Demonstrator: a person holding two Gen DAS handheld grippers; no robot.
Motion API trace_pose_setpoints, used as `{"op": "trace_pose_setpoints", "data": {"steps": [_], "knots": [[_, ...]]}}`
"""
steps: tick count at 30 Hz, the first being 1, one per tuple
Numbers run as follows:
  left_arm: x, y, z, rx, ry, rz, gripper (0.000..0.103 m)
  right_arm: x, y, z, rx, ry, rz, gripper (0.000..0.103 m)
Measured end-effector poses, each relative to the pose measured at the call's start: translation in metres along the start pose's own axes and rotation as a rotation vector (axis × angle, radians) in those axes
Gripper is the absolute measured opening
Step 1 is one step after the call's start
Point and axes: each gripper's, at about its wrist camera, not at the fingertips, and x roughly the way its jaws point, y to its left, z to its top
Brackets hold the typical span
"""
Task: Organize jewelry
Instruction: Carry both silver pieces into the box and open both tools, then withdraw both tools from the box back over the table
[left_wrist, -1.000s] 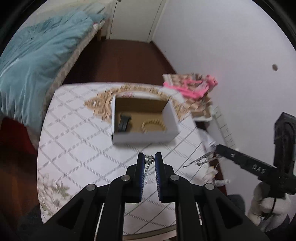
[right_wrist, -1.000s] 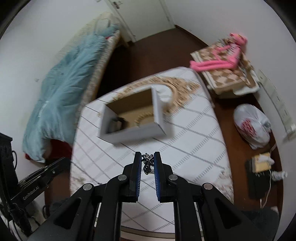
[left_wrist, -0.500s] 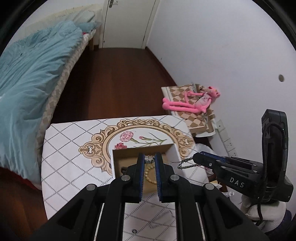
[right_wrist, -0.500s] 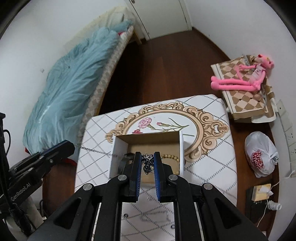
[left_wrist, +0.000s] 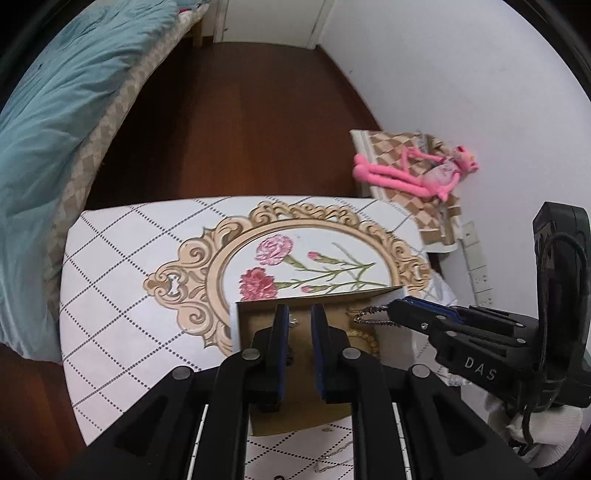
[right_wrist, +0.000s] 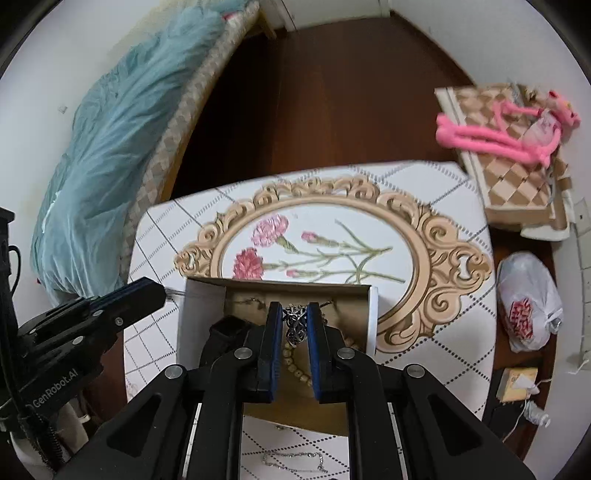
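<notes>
Both hand-held grippers, left (left_wrist: 299, 325) (jaws just eased apart, chain end loose between) and right (right_wrist: 291, 325) clamped on the necklace (right_wrist: 294, 326), have travelled over the box (right_wrist: 372, 317) on the table (right_wrist: 424, 369), release pending; another chain (right_wrist: 291, 461) lies behind; casings read "DAS", "GenRobot.AI".

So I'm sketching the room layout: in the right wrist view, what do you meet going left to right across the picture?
Blue duvet → cardboard box → pink plush toy → white plastic bag.
</notes>
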Motion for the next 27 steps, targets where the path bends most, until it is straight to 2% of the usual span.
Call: {"op": "trace_pose_setpoints", "data": {"steps": [2, 3, 4, 6, 8, 11, 13, 15, 18, 19, 20, 24, 27], "knots": [[0.002, 0.000, 0.000, 0.002, 0.003, 0.057, 0.034, 0.010, -0.007, 0.003, 0.022, 0.039, 0.006, 0.015], [0.000, 0.000, -0.002, 0.006, -0.012, 0.071, 0.049, 0.011, -0.009, 0.003, 0.031, 0.047, 0.001, 0.020], [0.000, 0.001, -0.003, 0.007, -0.022, 0.084, 0.060, 0.011, -0.011, 0.003, 0.037, 0.048, -0.004, 0.025], [-0.003, 0.003, -0.006, 0.008, -0.040, 0.113, 0.062, 0.007, -0.015, 0.001, 0.040, 0.029, -0.019, 0.047], [-0.002, 0.006, -0.009, 0.010, -0.040, 0.152, 0.063, 0.001, -0.017, -0.002, 0.040, 0.008, -0.032, 0.055], [-0.002, 0.009, -0.020, 0.004, -0.050, 0.189, 0.071, -0.010, -0.015, -0.009, 0.011, -0.032, -0.098, 0.058], [-0.001, 0.010, -0.028, 0.002, -0.060, 0.214, 0.092, -0.014, -0.013, -0.016, -0.012, -0.053, -0.158, 0.071], [0.000, 0.011, -0.038, 0.001, -0.061, 0.240, 0.095, -0.016, -0.011, -0.026, -0.037, -0.072, -0.227, 0.088], [0.006, 0.012, -0.051, -0.001, -0.058, 0.280, 0.097, -0.013, -0.012, -0.041, -0.048, -0.071, -0.279, 0.093], [0.008, 0.013, -0.056, -0.004, -0.058, 0.289, 0.102, -0.010, -0.012, -0.047, -0.052, -0.069, -0.301, 0.095], [0.008, 0.013, -0.060, -0.004, -0.060, 0.290, 0.103, -0.009, -0.011, -0.051, -0.057, -0.069, -0.313, 0.099], [0.009, 0.011, -0.072, -0.004, -0.072, 0.312, 0.103, -0.003, -0.008, -0.069, -0.077, -0.078, -0.362, 0.100], [0.007, 0.008, -0.078, 0.003, -0.085, 0.320, 0.103, 0.000, -0.007, -0.076, -0.075, -0.075, -0.366, 0.100]]}}
